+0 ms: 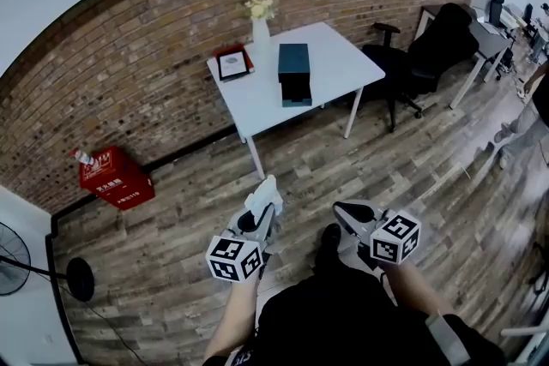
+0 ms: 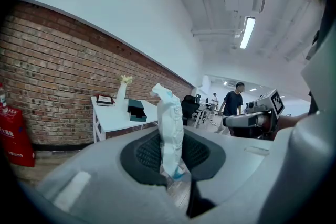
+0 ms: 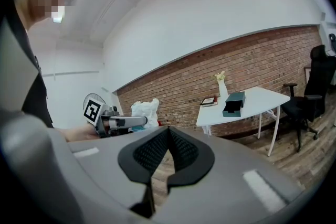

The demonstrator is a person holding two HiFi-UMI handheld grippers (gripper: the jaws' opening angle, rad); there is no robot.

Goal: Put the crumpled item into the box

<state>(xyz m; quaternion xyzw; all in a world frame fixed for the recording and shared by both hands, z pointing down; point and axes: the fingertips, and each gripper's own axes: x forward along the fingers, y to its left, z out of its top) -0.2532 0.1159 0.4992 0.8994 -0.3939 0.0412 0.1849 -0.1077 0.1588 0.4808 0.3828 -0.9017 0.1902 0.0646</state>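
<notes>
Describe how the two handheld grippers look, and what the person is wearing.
The left gripper and right gripper share one design: smooth light grey bodies, with black mesh-textured pads lining the jaws. Each carries a white cube printed with black square markers. No cables show. The person wears a dark top, and the forearms are unsleeved.

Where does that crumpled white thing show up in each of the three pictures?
Head view: the crumpled white item is at lower centre, in the left gripper.
Left gripper view: at centre, upright between the jaws.
Right gripper view: left of centre, in the left gripper.
Shared landmark: the white table.
</notes>
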